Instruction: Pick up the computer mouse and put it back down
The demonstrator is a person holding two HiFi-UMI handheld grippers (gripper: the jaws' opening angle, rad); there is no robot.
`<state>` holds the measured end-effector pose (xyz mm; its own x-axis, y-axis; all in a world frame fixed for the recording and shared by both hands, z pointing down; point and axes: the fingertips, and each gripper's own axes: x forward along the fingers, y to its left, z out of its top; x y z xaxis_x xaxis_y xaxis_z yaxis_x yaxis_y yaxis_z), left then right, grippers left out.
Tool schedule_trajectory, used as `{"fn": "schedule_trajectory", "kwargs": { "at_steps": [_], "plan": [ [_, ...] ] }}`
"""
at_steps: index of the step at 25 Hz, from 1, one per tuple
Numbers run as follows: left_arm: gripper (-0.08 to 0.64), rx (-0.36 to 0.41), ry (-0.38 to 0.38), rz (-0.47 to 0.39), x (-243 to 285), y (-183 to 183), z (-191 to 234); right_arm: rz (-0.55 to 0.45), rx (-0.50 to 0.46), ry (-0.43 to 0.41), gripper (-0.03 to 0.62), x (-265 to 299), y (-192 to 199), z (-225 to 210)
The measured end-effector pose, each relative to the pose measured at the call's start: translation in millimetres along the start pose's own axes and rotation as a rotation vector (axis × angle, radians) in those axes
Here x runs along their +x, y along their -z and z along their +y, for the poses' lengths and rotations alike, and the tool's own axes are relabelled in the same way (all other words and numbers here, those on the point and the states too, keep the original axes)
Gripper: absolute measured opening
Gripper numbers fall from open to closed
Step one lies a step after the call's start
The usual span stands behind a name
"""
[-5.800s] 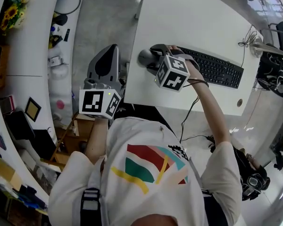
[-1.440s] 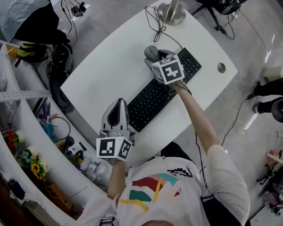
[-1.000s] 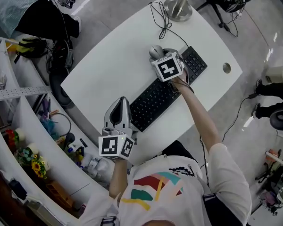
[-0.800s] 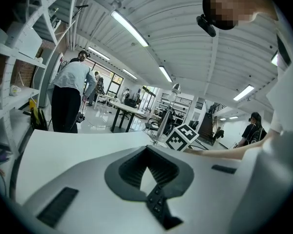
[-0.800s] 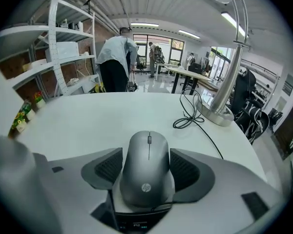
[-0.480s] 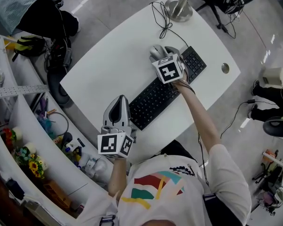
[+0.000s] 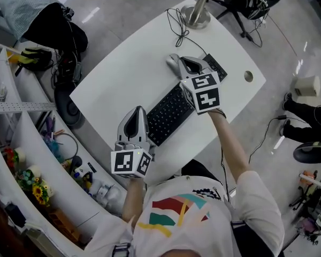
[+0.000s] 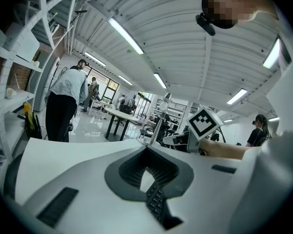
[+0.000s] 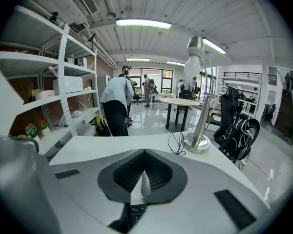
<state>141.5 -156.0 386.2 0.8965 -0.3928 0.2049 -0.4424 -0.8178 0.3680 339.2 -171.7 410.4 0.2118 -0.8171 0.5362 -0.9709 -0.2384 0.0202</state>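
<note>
Head view shows the small grey computer mouse (image 7: 173, 64) lying on the curved white desk (image 7: 123, 79), just past the far end of the black keyboard (image 7: 168, 111). The right gripper (image 7: 187, 63) hangs above that spot, with the mouse just left of its tips. Its 2 jaws are pressed together on nothing, and the right gripper view shows only keyboard keys beneath them. The mouse reads as set down, so any new grasp would need the jaws spread and brought down and leftward. Its long axis seems to run roughly along this gripper's pointing line, though it is partly hidden. The left gripper (image 7: 138, 111), also pressed together and empty, sits well apart at the keyboard's near end, so the right hand is far nearer
</note>
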Motion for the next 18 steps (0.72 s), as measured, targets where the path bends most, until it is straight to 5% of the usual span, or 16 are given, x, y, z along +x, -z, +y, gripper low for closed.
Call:
{"fn": "schedule_trajectory", "kwargs": {
  "at_steps": [7, 18],
  "plan": [
    [0.044, 0.043, 0.055, -0.083, -17.6, -32.0, -40.1, -0.146, 0.052, -0.053, 0.012, -92.1, -27.1, 26.3],
    [0.044, 0.168, 0.128, -0.189, -86.9, -70.0, -109.9, -0.332, 0.163, -0.122, 0.012, -260.0, -14.2, 92.2]
  ]
}}
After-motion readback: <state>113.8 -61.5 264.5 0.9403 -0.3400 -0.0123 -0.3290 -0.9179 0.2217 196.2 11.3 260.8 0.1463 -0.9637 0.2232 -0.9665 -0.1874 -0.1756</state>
